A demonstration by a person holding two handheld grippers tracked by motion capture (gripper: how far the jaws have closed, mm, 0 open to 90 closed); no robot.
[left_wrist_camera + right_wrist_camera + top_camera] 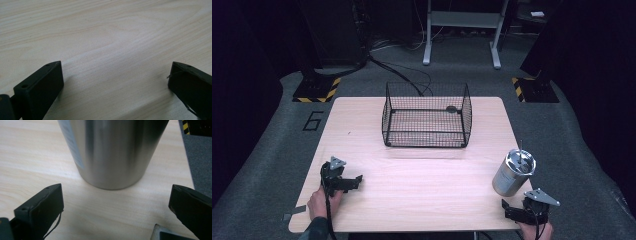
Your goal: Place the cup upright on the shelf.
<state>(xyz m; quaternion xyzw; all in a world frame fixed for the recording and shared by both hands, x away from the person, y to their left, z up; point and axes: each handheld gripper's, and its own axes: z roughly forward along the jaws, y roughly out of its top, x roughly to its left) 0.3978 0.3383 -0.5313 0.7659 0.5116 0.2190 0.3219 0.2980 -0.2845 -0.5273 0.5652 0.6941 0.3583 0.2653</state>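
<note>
**Steel tumbler at the table's right edge, both grippers spread**

While I watch from the high view, the pale wooden table (422, 175) sits on grey carpet in a dark room, with yellow-and-black striped floor plates (317, 90) at the back left and right and a grey metal stand (462, 30) behind. A black wire basket (427, 116) stands at the far middle of the table. The stainless steel tumbler (513, 172) stands upright near the right edge, a thin straw rising from its lid. My right gripper (522, 210) lies just in front of it, my left gripper (343, 181) near the front left corner.

From the left gripper view, I see the jaws spread wide over bare wood grain, holding nothing.

From the right gripper view, the tumbler (112, 152) stands close ahead, centred between wide-spread jaws that do not touch it; carpet shows past the table edge.
</note>
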